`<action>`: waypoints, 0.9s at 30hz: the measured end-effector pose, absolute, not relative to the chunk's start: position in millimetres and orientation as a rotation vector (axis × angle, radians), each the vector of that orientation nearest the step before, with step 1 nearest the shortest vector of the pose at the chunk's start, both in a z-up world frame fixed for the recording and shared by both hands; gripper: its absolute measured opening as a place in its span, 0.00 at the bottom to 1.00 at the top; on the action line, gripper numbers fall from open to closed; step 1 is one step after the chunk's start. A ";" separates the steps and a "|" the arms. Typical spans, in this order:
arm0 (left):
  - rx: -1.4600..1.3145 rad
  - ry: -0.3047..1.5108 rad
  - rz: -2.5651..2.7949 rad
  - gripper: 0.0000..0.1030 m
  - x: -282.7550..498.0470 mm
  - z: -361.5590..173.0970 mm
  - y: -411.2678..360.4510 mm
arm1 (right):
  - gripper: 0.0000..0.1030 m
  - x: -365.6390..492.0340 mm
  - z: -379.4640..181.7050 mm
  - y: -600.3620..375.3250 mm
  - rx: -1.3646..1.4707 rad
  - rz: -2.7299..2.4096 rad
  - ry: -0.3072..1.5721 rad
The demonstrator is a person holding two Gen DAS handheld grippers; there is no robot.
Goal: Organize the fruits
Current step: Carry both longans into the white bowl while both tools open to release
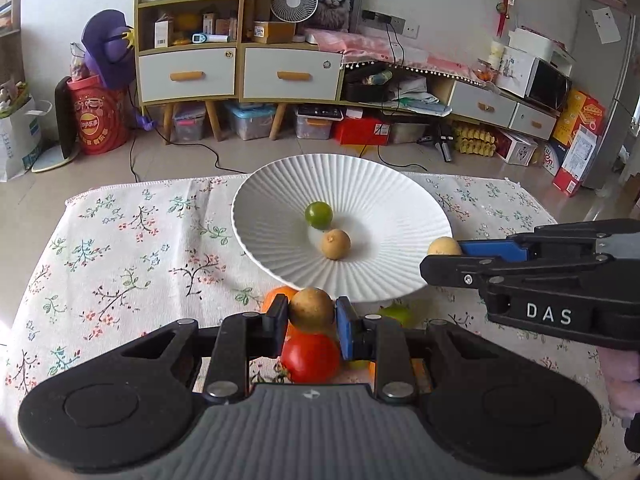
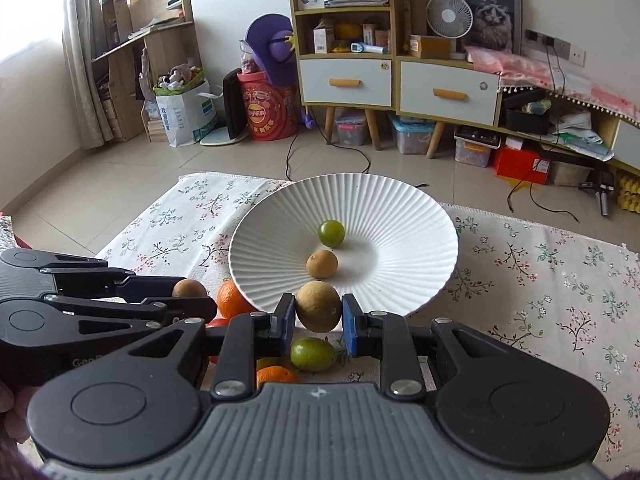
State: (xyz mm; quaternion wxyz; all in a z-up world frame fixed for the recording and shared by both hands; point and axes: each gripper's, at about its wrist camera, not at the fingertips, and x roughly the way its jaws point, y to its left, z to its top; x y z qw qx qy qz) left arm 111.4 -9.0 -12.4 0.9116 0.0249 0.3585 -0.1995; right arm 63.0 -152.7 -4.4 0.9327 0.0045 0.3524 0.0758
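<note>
Two tongs, each clamped on one brown longan: left tongs (image 1: 312,312), right tongs (image 2: 318,312), both near white ribbed plate (image 2: 400,216) rim. Plate holds green fruit (image 2: 331,233), another longan (image 2: 322,264).

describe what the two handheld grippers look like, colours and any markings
Both are black plastic with linkage arms, silver screws, blue finger pads and a ribbed grey top. The right gripper carries white "DAS" lettering on its side; a pink fuzzy sleeve shows behind it. The left gripper matches.
</note>
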 end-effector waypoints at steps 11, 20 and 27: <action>0.066 0.736 -0.376 0.16 147.1 -23.7 -31.2 | 0.21 87.2 -19.1 -162.4 -0.023 0.098 0.754; 0.162 0.731 -0.390 0.16 159.4 -35.6 -45.1 | 0.21 101.3 -27.5 -172.8 -0.030 0.077 0.761; 0.157 0.728 -0.401 0.16 165.0 -38.2 -50.7 | 0.22 104.7 -31.3 -171.5 -0.036 0.085 0.760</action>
